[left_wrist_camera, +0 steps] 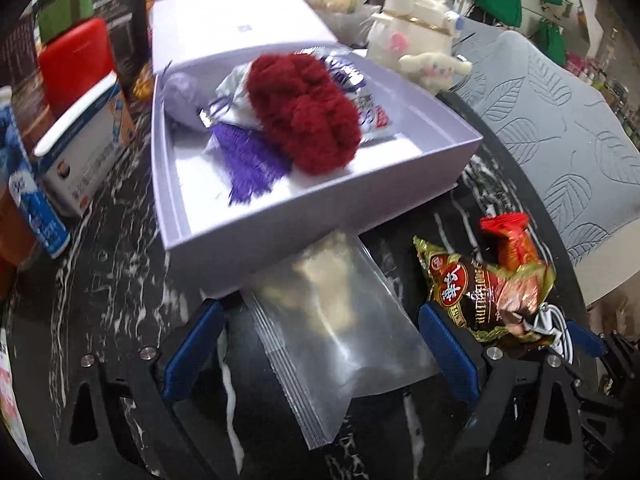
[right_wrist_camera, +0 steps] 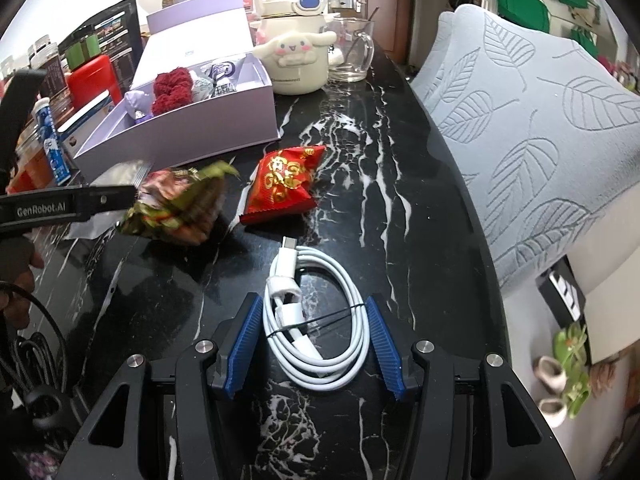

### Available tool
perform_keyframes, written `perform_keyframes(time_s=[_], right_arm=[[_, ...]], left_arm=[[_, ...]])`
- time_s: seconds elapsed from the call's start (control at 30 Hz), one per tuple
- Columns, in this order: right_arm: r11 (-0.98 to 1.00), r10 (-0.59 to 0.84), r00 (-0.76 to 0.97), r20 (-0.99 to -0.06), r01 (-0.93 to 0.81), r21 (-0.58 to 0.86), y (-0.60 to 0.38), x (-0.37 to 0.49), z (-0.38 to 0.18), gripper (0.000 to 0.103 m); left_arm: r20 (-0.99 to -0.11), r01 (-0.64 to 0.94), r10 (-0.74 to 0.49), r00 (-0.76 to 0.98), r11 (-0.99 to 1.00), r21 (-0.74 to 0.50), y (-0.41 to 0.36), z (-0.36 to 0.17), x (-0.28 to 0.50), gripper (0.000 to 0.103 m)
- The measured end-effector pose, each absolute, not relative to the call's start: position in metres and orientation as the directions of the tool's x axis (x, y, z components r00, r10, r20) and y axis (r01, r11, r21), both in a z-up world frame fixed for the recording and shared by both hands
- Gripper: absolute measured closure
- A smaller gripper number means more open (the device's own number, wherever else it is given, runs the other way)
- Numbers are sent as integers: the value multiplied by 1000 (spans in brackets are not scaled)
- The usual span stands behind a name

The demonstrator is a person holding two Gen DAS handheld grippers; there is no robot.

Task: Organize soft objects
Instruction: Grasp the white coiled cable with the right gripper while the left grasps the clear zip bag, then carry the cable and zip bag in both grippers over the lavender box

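- The left tongs (left_wrist_camera: 320, 344) stand released, their blue pads either side of a clear plastic bag (left_wrist_camera: 332, 320) that lies flat on the table (left_wrist_camera: 120, 220), its far end tucked against the near wall of the lilac box (left_wrist_camera: 320, 200). If they close on the slick film alone, the bag may slip out or the contents may slide to one end.
- The box lies close ahead of the left tongs, so a push forward could shove it along the table or knock the red woolly ball (left_wrist_camera: 304, 116) inside it.
- A brown-and-gold snack packet (left_wrist_camera: 480, 296) lies right beside the right pad of the left tongs and could be snagged or dragged along with the bag.
- The right tongs (right_wrist_camera: 316, 344) are partly closed around a coiled white cable (right_wrist_camera: 316, 332). I cannot tell if the pads press on it, and a loose grip may let a loop spring free.
- The red packet (right_wrist_camera: 284, 188) waits on the table beyond the cable, apart from the box, and looks easy to crush.
- Writing: "GenRobot.AI" reads clearly on the black arm of the left tongs in the right wrist view. The snack packet bears a red seal with Chinese characters, and the red packet has gold characters. I cannot read either with confidence. Print on the cartons (left_wrist_camera: 80, 152) left of the box is too blurred.
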State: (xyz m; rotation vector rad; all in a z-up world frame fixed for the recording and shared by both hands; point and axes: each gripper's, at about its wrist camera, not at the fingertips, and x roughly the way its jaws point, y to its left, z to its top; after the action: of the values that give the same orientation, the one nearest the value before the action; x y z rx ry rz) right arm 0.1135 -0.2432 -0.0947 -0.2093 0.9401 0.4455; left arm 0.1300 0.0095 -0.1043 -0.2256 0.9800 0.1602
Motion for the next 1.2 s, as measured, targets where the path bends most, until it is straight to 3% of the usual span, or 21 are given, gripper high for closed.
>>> perform_keyframes(time_s=[0.13,0.33,0.4,0.43,0.63,1.2], right_arm=[[890,275,514,-813,-456,12,-242,114,-95,50],[891,281,520,-807,-454,17,-242,112,-95,50],[888,293,513,-806,-459,31,-242,110,-95,51],[885,302,509,-806,-464,39,-242,109,-94,51],[878,319,501,-804,-476,51,-238,101,-94,51],[837,388,462,-797,-540,94,-224,63,-92,51]], left_arm=[[-849,-254,23,528,958,-131,16,-115,126,3],[-848,-257,89,522,965,-57,16,-119,125,3],[-843,-250,89,531,967,-55,16,-119,124,12],[-838,-248,85,539,967,-62,16,-117,120,24],[-819,-201,52,572,977,-78,11,-112,108,44],[-833,-85,-16,553,994,-75,-7,-107,48,45]])
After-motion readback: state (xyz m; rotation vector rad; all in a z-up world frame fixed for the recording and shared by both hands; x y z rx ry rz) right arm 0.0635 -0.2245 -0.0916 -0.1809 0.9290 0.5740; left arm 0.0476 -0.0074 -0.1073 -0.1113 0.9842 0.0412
